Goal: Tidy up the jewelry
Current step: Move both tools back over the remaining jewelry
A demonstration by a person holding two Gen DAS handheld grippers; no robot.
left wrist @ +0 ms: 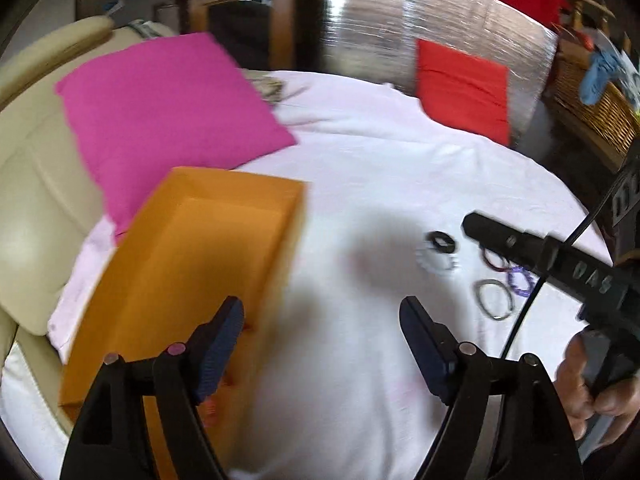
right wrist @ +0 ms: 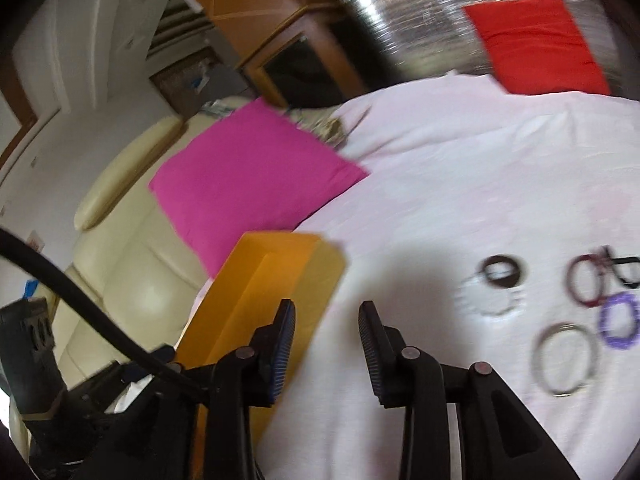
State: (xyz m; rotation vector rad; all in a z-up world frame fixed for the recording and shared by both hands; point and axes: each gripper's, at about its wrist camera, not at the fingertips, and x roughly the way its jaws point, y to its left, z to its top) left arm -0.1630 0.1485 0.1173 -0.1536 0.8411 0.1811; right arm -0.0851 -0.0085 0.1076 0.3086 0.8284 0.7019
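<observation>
Both hand-held grippers hang empty with jaws spread: the left hand-held gripper (left wrist: 322, 336) sits just beside the near wall of the orange box (left wrist: 168, 296), and the right hand-held gripper (right wrist: 327, 332) hovers over bare white sheet (right wrist: 440, 184) between that box and the jewelry. By my reading the sorting has hardly begun, or not at all. What shows of the box's inside is plain orange floor with nothing lying in it, though its near end is hidden behind the fingers and blurred. All the pieces that can be seen lie loose on the sheet, well apart from the box: a dark ring (right wrist: 500, 270) touching a pale beaded bracelet (right wrist: 490, 300), a maroon bangle (right wrist: 586, 282) overlapped by a thin black piece (right wrist: 624, 270), a purple beaded bracelet (right wrist: 620, 322), and a silver bangle (right wrist: 564, 358) nearest the camera. Each would have to be carried over into the box. A pink cushion (left wrist: 160, 116) lies behind the box, a red cushion (left wrist: 460, 84) far back.
</observation>
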